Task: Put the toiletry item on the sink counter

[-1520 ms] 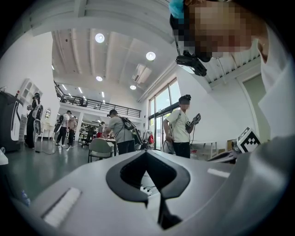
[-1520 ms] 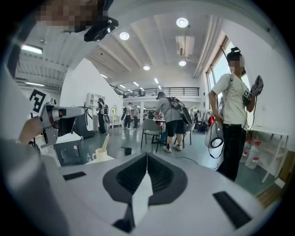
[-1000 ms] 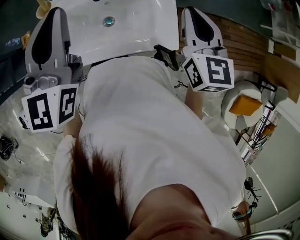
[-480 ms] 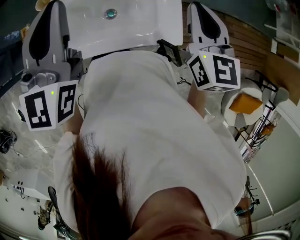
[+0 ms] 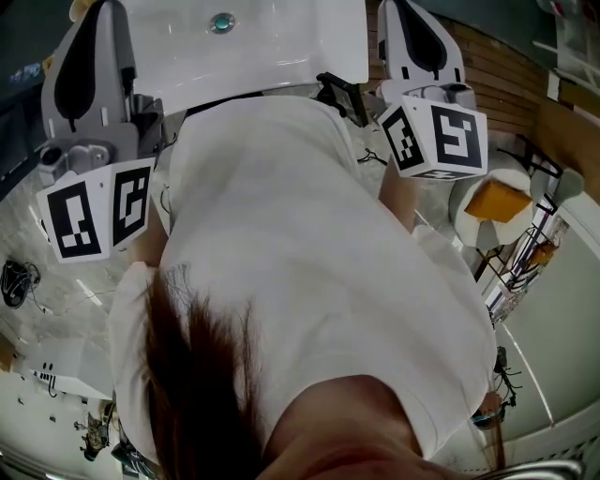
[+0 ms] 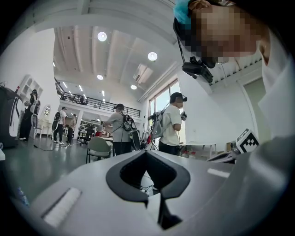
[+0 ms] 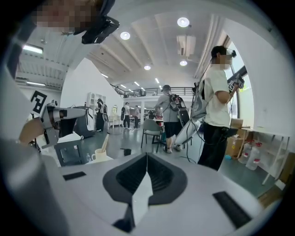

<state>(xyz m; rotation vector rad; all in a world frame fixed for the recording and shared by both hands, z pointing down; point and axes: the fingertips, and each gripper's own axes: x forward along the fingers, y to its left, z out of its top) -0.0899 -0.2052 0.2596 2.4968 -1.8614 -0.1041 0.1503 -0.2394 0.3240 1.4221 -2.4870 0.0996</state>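
Seen from the head, my white-shirted torso fills the middle, with the white sink basin [image 5: 281, 47] and its drain [image 5: 222, 22] beyond it. My left gripper [image 5: 101, 9] is raised at the left of the basin, and my right gripper [image 5: 405, 7] at its right. In the left gripper view the jaws of my left gripper [image 6: 146, 154] meet with nothing between them. The right gripper [image 7: 146, 157] looks the same, shut and empty. A cup with a stick in it [image 7: 99, 154] stands on a white surface in the right gripper view. No toiletry item is in either grip.
A black object [image 5: 342, 94] lies at the basin's right corner. A round white stand with an orange piece [image 5: 497, 202] and a wire rack [image 5: 525, 262] are at the right, beside wooden slats [image 5: 497, 75]. Several people [image 7: 216, 106] stand in the hall behind.
Both grippers have shifted slightly up and outward in the head view. Their jaws stay shut.
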